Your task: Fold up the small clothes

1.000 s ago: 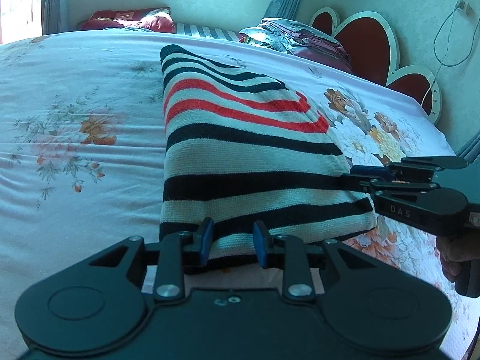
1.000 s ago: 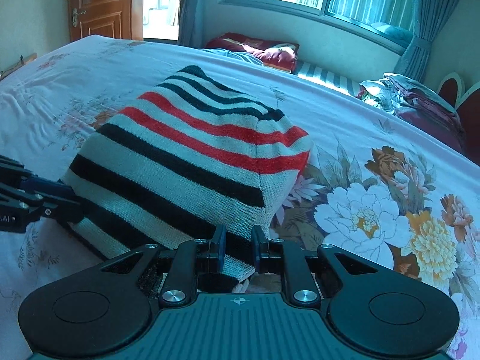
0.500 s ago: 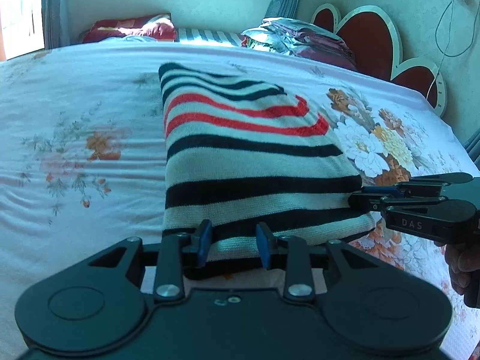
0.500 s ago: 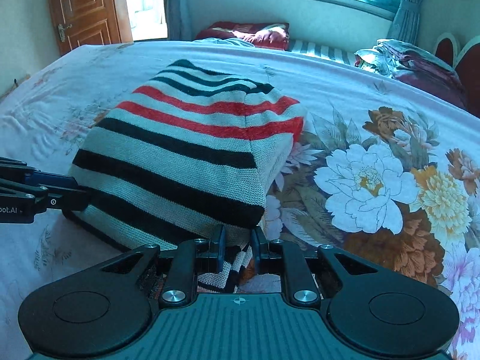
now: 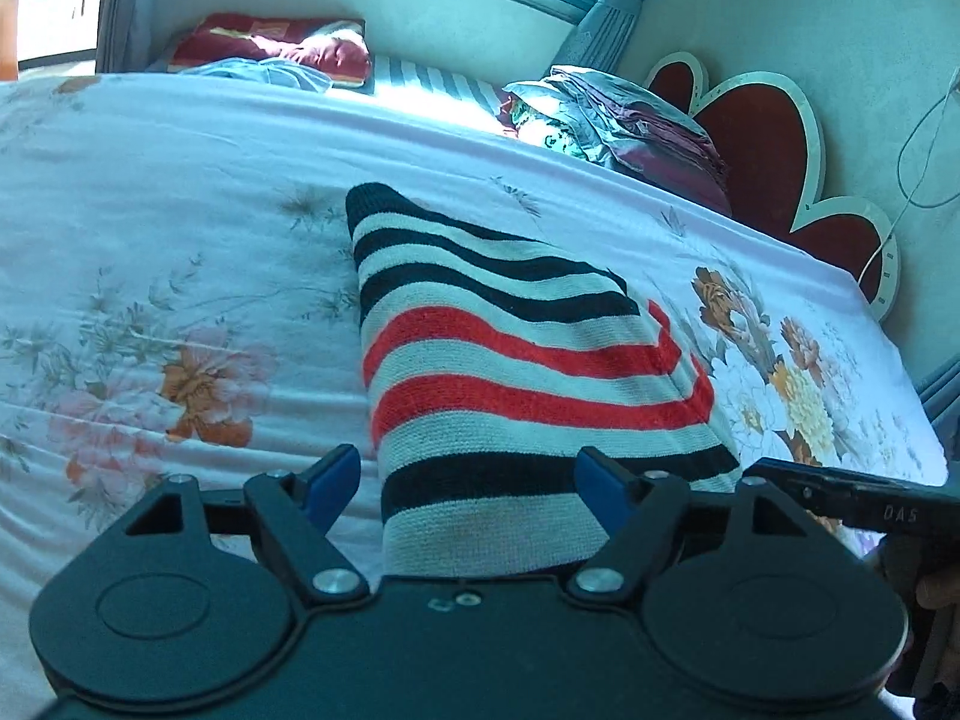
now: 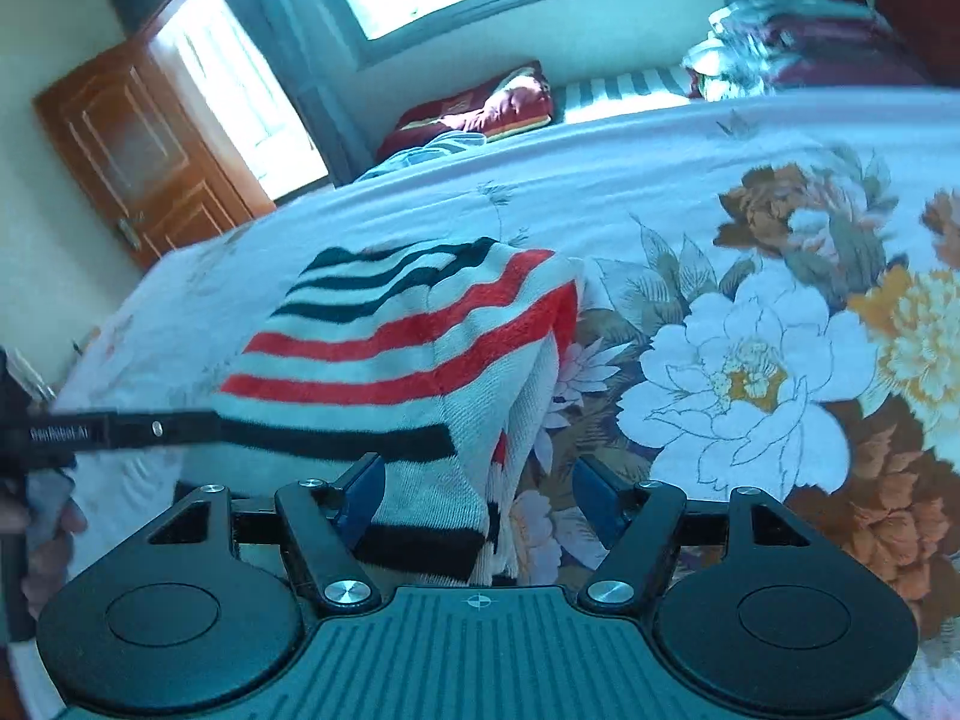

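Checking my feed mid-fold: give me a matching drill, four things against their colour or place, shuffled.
Things:
1 sweater
2 sheet
3 door
4 pillow

Descriptions:
A brown wood, far left in the right wrist view
B dark red, under the window
C black, white and red stripes
D white with flowers

Pairs: 1-C, 2-D, 3-A, 4-B

Both claws, left claw (image 5: 468,483) and right claw (image 6: 477,495), are opening off the sweater (image 5: 528,384).

Sweater (image 5: 528,396) – black, red, pale stripes; bedsheet (image 5: 180,192) – white, floral print; claws black, blue pads (image 5: 600,483).
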